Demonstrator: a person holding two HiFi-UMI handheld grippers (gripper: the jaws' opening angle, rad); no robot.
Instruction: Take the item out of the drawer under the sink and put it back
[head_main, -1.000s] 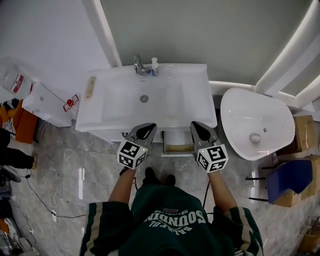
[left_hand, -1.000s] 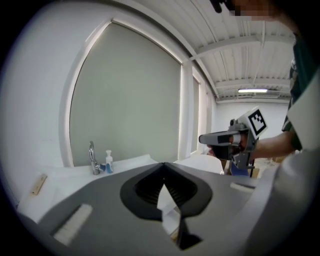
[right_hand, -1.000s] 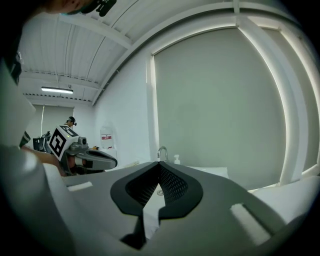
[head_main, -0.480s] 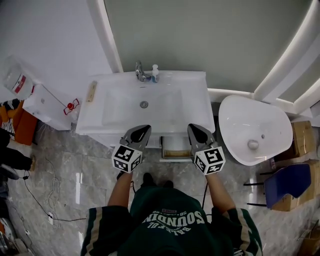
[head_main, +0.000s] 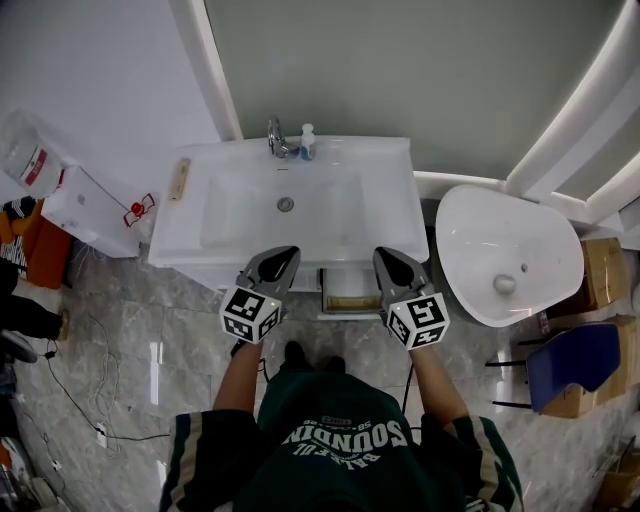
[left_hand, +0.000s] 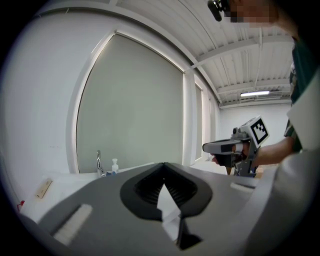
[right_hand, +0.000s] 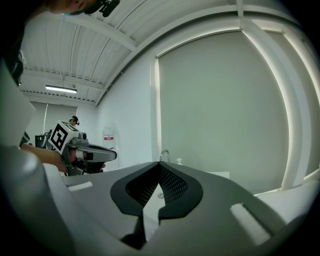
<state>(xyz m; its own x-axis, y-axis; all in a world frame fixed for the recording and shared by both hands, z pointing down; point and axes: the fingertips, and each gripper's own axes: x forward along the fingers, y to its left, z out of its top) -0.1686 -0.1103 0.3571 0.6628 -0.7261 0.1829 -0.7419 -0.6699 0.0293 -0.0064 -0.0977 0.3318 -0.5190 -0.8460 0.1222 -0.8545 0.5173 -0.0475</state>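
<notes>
The white vanity with its sink (head_main: 285, 205) stands in front of me. Under its front edge a drawer (head_main: 352, 292) is pulled out a little; something tan shows inside, too small to identify. My left gripper (head_main: 283, 258) hovers left of the drawer in front of the vanity, shut and empty. My right gripper (head_main: 385, 260) hovers to the drawer's right, also shut and empty. In the left gripper view the left gripper's tips (left_hand: 164, 165) meet, and the right gripper (left_hand: 235, 147) shows beside them. The right gripper's tips (right_hand: 159, 165) meet as well.
A faucet (head_main: 275, 138) and a small soap bottle (head_main: 307, 142) stand at the sink's back. A white rounded fixture (head_main: 505, 255) sits to the right, with a blue chair (head_main: 575, 360) and cardboard boxes (head_main: 603, 270) beyond. A white box (head_main: 95, 212) lies at left.
Both grippers have drifted slightly left along the vanity front and stay shut. The drawer has not moved.
</notes>
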